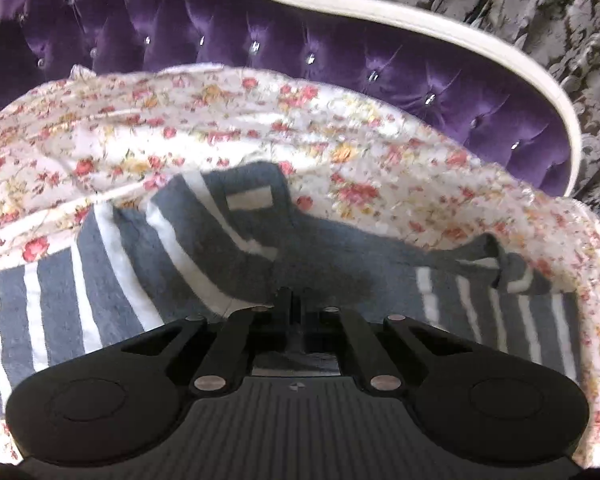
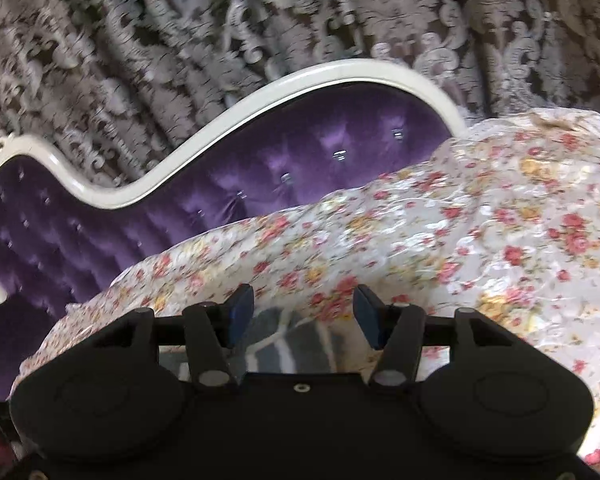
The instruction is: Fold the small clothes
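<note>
The left gripper (image 1: 296,294) is clenched, its two black fingers pressed together on a fold of the grey knit garment with white stripes (image 1: 100,280), which it pinches just ahead of its body. That small garment spreads to both sides of the gripper over a cream bedsheet printed with red and yellow flowers (image 1: 380,176); a collar flap with a pale rectangular label (image 1: 250,201) lies beyond the fingertips, and a crumpled sleeve end (image 1: 508,268) sits further to the right, close to where the sheet drops away. Beyond the garment the sheet runs open up to a purple tufted velvet headboard (image 1: 220,32) edged by a curved cream frame (image 1: 420,24), with a grey damask curtain (image 1: 520,8) behind it. The right gripper (image 2: 304,312) is released, its blue-padded fingers (image 2: 240,312) spread wide apart and holding nothing; a patch of the striped fabric shows low between them, under the fingers. Ahead of it the flowered sheet rises in a rumpled mound to the right, with the headboard's curved edge to the left.
</note>
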Motion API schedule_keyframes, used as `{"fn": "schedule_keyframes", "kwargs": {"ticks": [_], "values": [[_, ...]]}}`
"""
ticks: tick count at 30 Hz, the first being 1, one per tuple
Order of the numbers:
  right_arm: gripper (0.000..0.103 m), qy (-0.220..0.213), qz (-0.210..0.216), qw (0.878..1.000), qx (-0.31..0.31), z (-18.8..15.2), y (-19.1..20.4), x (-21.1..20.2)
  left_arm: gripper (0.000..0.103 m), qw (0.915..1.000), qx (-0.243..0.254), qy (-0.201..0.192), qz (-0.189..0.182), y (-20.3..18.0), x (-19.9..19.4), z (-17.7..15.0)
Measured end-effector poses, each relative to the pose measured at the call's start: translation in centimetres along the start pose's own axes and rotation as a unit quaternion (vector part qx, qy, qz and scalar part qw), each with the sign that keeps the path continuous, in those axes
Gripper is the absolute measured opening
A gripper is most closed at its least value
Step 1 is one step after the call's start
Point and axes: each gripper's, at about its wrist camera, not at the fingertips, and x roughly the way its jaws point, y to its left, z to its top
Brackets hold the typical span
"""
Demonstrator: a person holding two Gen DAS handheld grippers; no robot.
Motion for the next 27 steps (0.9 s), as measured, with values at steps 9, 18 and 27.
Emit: {"fn": "schedule_keyframes", "kwargs": {"ticks": [9, 18, 27], "values": [[0.063, 0.032, -0.018, 0.999, -0.009, -0.3, -0.5, 1.2, 0.004, 0.9984, -0.001, -0.057, 0.004, 2.0, -4.1, 0.5], [0.063, 0.109, 0.045, 0.991, -0.068, -3.0, 2.3, 3.8, 0.003, 0.9988, -0.013, -0.027, 0.039, 3.9, -1.0, -1.0], [0.062, 0.167, 0.028, 0.982, -0.083, -4.8, 2.8, 5.7, 0.018, 0.9997, -0.023, -0.008, 0.001, 5.9, -0.5, -0.9]]}}
